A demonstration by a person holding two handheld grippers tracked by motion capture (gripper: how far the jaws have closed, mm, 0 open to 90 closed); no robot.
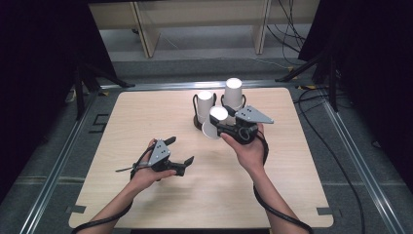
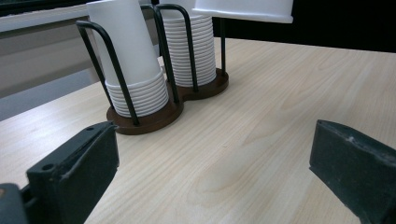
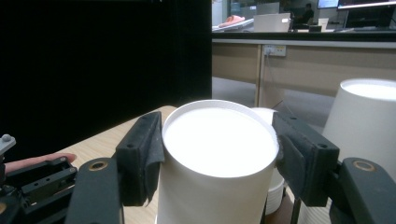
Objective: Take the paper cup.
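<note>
White paper cup sitting clamped between the jaws of the right gripper, held just beside the dark wire holder with two white cup stacks on the pale wooden table; left gripper hovering apart, jaws standing wide, gripping nothing

You see a matt white paper cup, black wire rack on a brown base, and smooth pale wood-grain table.
</note>
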